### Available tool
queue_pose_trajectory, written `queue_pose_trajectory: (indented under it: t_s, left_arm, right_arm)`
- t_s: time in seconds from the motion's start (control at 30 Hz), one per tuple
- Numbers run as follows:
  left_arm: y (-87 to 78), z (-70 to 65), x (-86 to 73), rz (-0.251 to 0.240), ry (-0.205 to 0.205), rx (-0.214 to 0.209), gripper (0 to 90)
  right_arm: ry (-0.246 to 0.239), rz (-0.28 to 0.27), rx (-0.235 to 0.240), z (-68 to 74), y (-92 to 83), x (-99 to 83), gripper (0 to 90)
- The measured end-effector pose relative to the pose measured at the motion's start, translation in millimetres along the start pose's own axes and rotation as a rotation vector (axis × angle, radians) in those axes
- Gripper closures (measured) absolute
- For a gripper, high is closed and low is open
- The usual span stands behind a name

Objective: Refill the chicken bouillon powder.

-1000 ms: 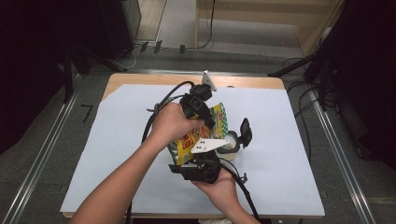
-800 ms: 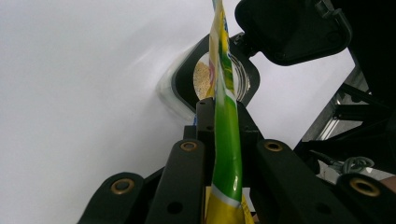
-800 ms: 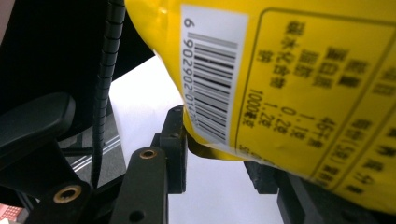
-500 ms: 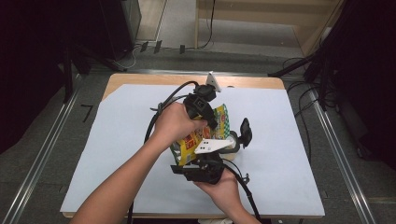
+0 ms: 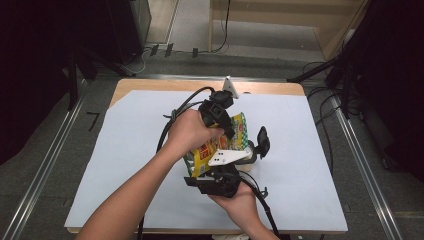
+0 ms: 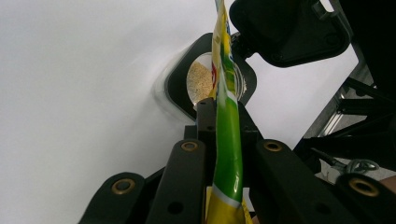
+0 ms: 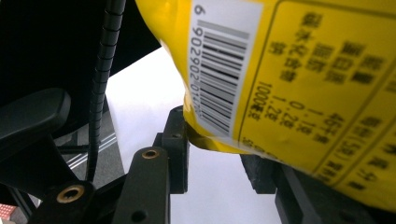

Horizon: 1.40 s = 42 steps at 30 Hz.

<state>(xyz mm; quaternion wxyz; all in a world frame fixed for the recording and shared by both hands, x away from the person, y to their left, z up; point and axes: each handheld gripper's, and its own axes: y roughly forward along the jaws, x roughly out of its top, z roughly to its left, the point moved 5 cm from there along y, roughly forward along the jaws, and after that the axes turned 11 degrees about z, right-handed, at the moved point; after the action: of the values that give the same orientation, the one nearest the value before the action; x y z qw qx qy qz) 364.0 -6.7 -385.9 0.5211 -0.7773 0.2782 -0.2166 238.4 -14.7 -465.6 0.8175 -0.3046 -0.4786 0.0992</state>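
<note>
- Pouch (image 5: 220, 147), yellow and green, printed: held up off the desk (image 5: 125, 165) near its middle, between both grippers, above a small black-rimmed container (image 6: 208, 81).
- Pouch edge as seen in the left gripper view (image 6: 228, 140): a thin green and yellow strip running upward between the two black jaws, which are pressed flat against it from both sides.
- Left gripper (image 5: 222, 120): gripped in the left hand (image 5: 187, 132) at the far upper part of the pouch; jaws pinched shut on the pouch.
- Right gripper (image 5: 220, 177): held in the right hand (image 5: 240, 200) at the near lower end of the pouch; a grey three-cornered plate is seen on top.
- Right jaws, in the right gripper view: set partly apart with the bottom corner of the pouch (image 7: 280, 84) between them; the corner is met by the left jaw, and contact on the other side cannot be told.
- Barcode (image 7: 219, 70): white label on the yellow back of the pouch, beside printed text.
- Container: clear, holding pale granules; placed on the desk just right of the pouch, with its black lid (image 5: 262, 142) hinged upright.
- Desk: covered by a white sheet.
</note>
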Motion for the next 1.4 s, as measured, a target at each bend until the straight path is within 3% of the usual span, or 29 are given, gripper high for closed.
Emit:
queue_pose_trajectory:
  t_s: [0.77,1.03,1.4]
  left_arm:
    - [-10.4,0.6,-2.6,-0.063,0.006,0.009,87.2]
    - [-12.3,1.9,-2.2,-0.064,0.003,0.017,87.5]
    - [-12.0,6.0,-3.8,-0.077,0.0,0.014,87.5]
  right_arm:
    - [-0.02,0.0,-0.015,0.6,-0.1,4.2,67.8]
    - [-0.022,-0.005,-0.027,1.4,1.0,6.9,64.5]
    - [-0.035,0.009,-0.03,-0.8,2.9,6.6,66.4]
